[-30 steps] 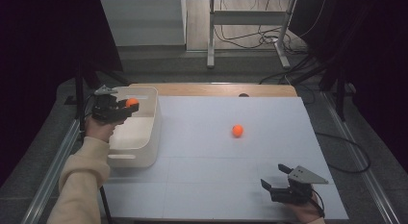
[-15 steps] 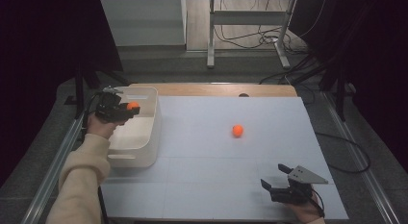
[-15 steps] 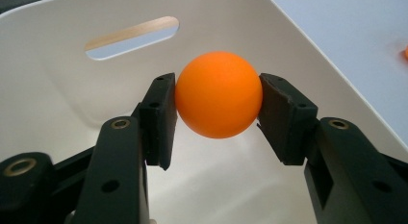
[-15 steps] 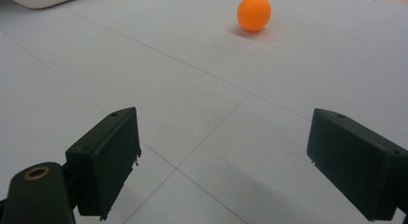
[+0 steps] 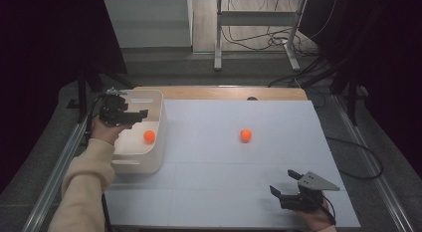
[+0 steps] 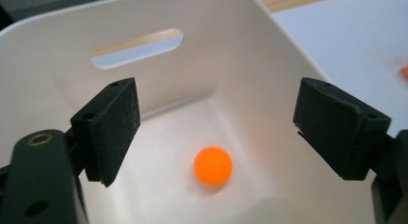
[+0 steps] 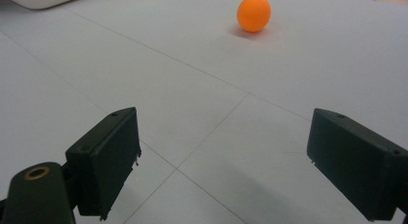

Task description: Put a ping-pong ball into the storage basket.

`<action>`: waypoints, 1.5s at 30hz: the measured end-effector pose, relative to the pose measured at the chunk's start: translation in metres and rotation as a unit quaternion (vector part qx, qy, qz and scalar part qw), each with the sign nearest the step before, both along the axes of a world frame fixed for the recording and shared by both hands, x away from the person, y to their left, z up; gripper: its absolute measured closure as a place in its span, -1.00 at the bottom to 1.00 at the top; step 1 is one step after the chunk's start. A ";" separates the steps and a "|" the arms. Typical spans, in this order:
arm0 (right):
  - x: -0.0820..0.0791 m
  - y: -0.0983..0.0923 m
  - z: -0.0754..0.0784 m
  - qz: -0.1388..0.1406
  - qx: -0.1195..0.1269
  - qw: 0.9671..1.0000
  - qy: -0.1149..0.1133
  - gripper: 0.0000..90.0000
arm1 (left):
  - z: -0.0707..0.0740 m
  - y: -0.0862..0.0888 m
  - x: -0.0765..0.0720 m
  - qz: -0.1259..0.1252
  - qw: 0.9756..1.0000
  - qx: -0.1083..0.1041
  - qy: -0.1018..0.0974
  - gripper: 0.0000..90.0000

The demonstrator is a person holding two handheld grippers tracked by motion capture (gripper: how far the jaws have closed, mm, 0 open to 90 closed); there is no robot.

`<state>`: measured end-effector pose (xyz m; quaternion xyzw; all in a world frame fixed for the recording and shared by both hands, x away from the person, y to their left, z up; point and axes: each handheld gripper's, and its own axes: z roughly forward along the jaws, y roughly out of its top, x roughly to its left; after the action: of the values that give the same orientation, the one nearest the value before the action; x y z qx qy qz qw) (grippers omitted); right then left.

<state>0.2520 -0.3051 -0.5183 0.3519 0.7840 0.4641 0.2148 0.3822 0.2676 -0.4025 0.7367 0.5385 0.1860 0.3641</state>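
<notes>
The right tongs (image 5: 284, 183) rest wide and empty at the counter's (image 5: 209, 192) near edge; a ball (image 5: 246, 135) lies well ahead of them; the left tongs (image 5: 141, 114), just opened wide with nothing between the jaws, hang over the bin (image 5: 158, 142); below them, a second ball (image 6: 212, 166) sits on its floor.

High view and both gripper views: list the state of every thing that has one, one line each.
Left hand-held gripper: open above the white bin, jaws just opened, nothing between them.
Right hand-held gripper: open, empty, low over the table's near right corner.
White bin: upright, holding one orange ball.
Ball in the bin: loose on the bin floor.
Ball on the table: lying free, untouched.
</notes>
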 end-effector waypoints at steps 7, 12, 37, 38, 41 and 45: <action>0.001 0.000 0.001 -0.001 0.004 1.000 0.000 -0.74 | 0.010 -0.007 -0.011 -0.035 0.999 -0.026 -0.025 -0.66; 0.002 0.001 0.001 0.000 0.007 1.000 0.002 -0.74 | 0.018 -0.012 -0.019 -0.057 0.996 -0.050 -0.043 -0.66; 0.011 0.001 0.005 -0.006 0.022 1.000 0.001 -0.74 | 0.032 -0.053 -0.051 -0.136 0.984 -0.081 -0.084 -0.66; 0.011 0.001 0.005 -0.005 0.023 1.000 0.001 -0.74 | 0.031 -0.055 -0.052 -0.139 0.983 -0.081 -0.085 -0.66; 0.011 0.001 0.006 -0.006 0.027 1.000 0.001 -0.74 | 0.030 -0.061 -0.054 -0.143 0.983 -0.080 -0.087 -0.66; 0.011 0.000 0.006 -0.007 0.026 1.000 0.004 -0.74 | 0.029 -0.067 -0.053 -0.152 0.982 -0.078 -0.086 -0.66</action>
<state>0.2630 -0.3050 -0.5128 0.3650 0.7699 0.4812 0.2059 0.3287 0.2003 -0.3736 0.7605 0.3999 0.1485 0.4896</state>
